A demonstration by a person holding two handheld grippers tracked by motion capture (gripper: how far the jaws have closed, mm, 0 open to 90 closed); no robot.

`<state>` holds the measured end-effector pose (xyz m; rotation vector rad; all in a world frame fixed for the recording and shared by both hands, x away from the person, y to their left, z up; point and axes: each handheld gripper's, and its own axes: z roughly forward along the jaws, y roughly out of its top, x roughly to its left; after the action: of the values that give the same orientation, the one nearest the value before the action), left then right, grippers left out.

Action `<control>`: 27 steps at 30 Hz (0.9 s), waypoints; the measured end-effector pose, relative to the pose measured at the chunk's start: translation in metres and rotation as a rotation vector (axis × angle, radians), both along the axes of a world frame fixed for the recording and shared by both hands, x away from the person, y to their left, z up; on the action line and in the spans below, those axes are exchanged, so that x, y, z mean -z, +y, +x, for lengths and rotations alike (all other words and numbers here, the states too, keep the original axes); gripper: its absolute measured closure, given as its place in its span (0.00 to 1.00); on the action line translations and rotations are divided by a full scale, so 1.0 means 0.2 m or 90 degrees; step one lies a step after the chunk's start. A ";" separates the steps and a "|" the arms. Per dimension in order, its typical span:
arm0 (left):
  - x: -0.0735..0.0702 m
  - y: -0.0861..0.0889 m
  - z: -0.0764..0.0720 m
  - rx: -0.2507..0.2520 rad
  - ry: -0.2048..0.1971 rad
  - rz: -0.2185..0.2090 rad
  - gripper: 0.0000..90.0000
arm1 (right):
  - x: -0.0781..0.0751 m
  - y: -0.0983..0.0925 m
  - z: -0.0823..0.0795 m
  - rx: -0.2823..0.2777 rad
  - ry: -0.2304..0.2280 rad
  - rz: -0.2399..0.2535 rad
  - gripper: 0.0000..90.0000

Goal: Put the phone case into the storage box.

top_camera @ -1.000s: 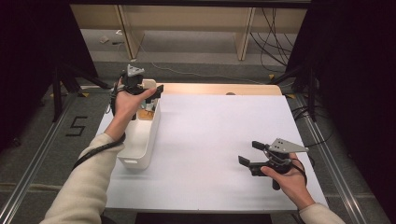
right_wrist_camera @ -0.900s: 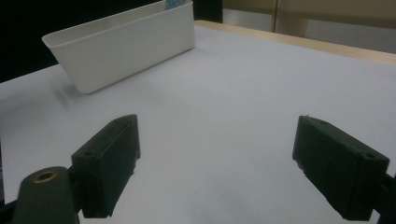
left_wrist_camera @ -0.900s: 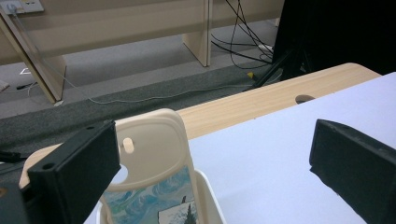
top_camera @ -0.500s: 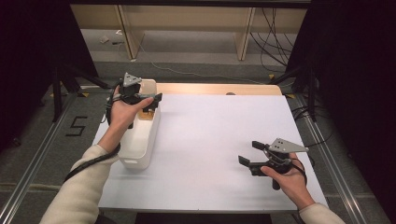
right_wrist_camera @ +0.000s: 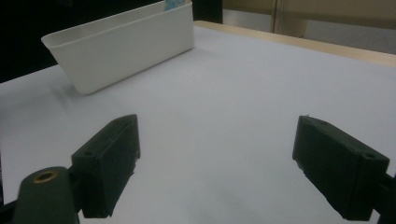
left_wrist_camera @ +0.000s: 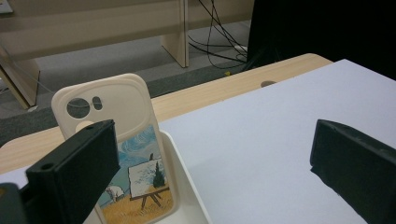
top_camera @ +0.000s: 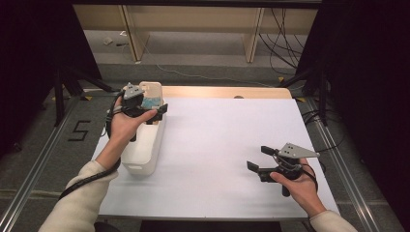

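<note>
A cream phone case (left_wrist_camera: 121,140) with a painted field scene stands upright at the far end of a white bin (top_camera: 145,154). From above, the phone case (top_camera: 151,93) shows just beyond my left gripper (top_camera: 155,114), which hovers over the bin. In the left gripper view my left gripper (left_wrist_camera: 210,158) is open; the case stands behind its left jaw, not between the pads. My right gripper (top_camera: 258,158) is held low over the white table top at the near right. Its own view shows the right gripper (right_wrist_camera: 215,154) open with nothing between the jaws, and the bin (right_wrist_camera: 121,44) far ahead.
The white sheet (top_camera: 222,145) covers the table; a bare wooden strip (top_camera: 217,92) runs along the far edge. Shelving legs and cables (top_camera: 280,34) lie on the floor beyond. Metal rails (top_camera: 338,154) flank the table.
My left hand has drawn back along the bin toward the near side, leaving more of the phone case in sight. The right hand has kept still.
</note>
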<state>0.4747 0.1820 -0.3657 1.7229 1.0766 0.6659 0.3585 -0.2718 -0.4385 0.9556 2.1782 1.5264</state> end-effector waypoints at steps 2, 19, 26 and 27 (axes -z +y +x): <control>0.00 0.00 -0.01 0.003 -0.003 0.002 0.01 | 0.00 0.00 0.00 0.000 0.000 0.000 0.18; 0.01 0.01 -0.13 0.027 -0.018 -0.014 0.01 | 0.00 0.00 0.00 0.001 0.000 0.000 0.18; 0.02 0.02 -0.18 0.034 -0.023 -0.019 0.01 | 0.00 0.00 0.00 0.001 -0.001 0.001 0.18; 0.03 0.02 -0.19 0.034 -0.025 -0.022 0.02 | 0.00 0.00 0.00 0.001 -0.001 0.001 0.18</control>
<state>0.4376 0.1854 -0.3708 1.6966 1.0061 0.6412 0.3582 -0.2722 -0.4378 0.9566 2.1756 1.5271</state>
